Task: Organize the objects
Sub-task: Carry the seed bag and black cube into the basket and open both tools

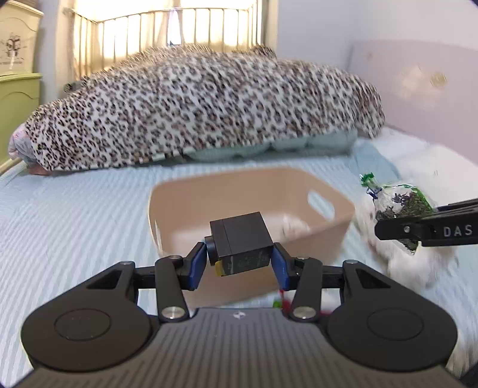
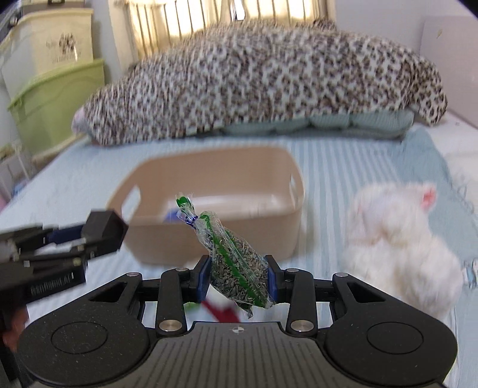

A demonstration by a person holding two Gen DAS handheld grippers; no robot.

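On the bed (image 1: 74, 209), mid-mattress, sits my tan plastic bin (image 1: 239, 191), cut-out handles in its end walls. Just short of its near wall my left tongs (image 1: 240, 262) are clamped on a small black box (image 1: 242, 241), held clear of the striped cover. My right tongs (image 2: 237, 276) pinch a clear tied bag of dried herbs (image 2: 236, 265), also lifted off the bed. Right of the bin lies a white plush toy (image 2: 397, 250). Behind it, toward the headboard, a leopard-print blanket (image 1: 203, 104) is heaped.

You get bright daylight glaring through the window (image 1: 167, 27) behind the bed, washed out; motion blur smears the basket (image 2: 209, 179), and fisheye edges curve and darken
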